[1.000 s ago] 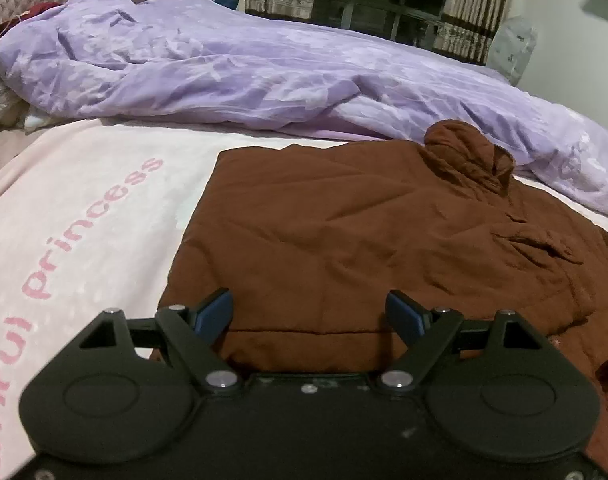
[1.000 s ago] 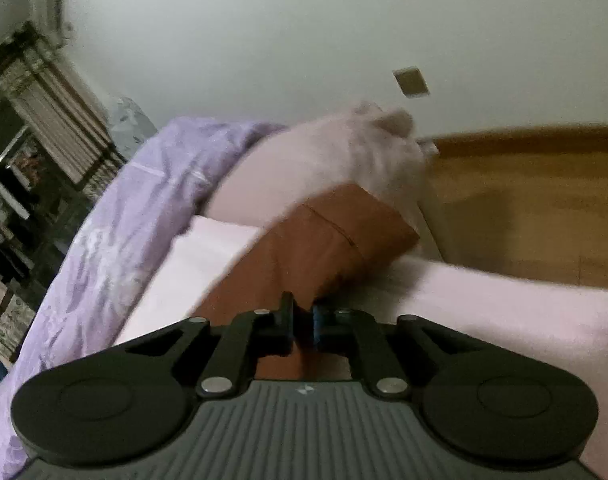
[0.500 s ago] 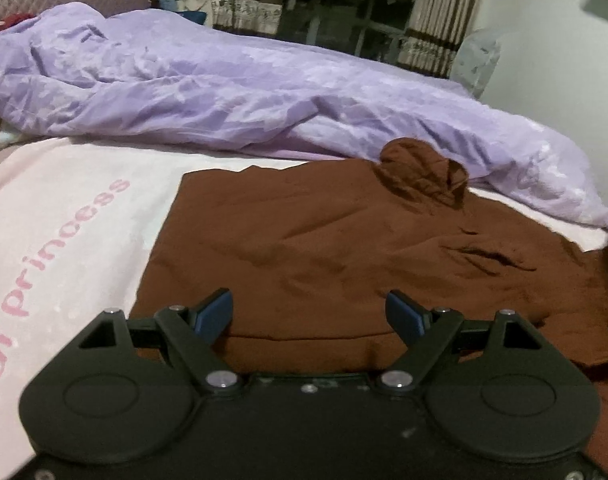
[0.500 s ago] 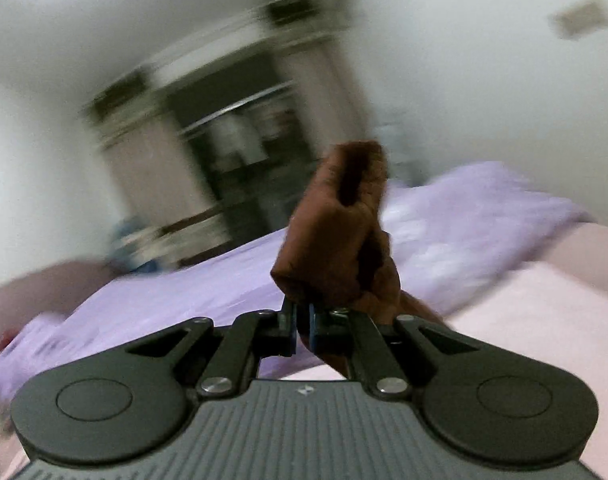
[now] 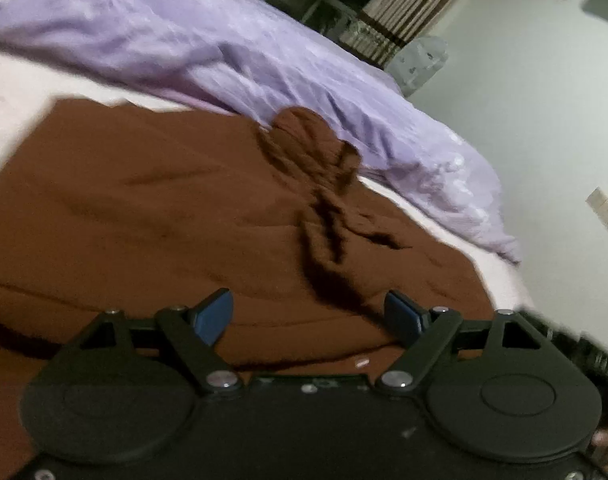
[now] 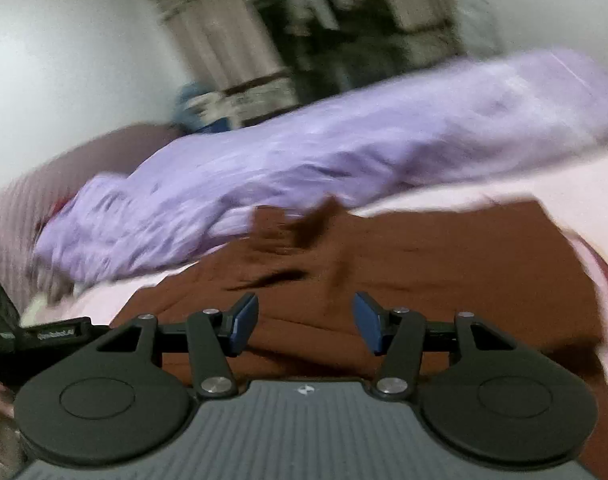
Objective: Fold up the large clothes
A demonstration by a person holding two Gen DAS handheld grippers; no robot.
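A large brown garment point(image 5: 152, 208) lies spread on the pale pink bed sheet point(image 5: 8, 76), with a bunched sleeve or hood point(image 5: 307, 144) folded onto it near its far edge. It also shows in the right wrist view point(image 6: 423, 256). My left gripper point(image 5: 307, 316) is open and empty, just above the garment's near edge. My right gripper point(image 6: 305, 322) is open and empty, over the garment's near part. Both views are motion-blurred.
A crumpled lilac duvet point(image 5: 224, 48) lies along the far side of the bed and shows in the right wrist view point(image 6: 343, 140). A mauve headboard point(image 6: 20, 196) stands at the left. Curtains and shelves point(image 5: 383, 12) stand beyond, with a white wall point(image 5: 523, 120) at the right.
My right gripper held a brown sleeve, swung it over the garment and let go; its jaws are now open. My left gripper stayed open and shifted right, tilting.
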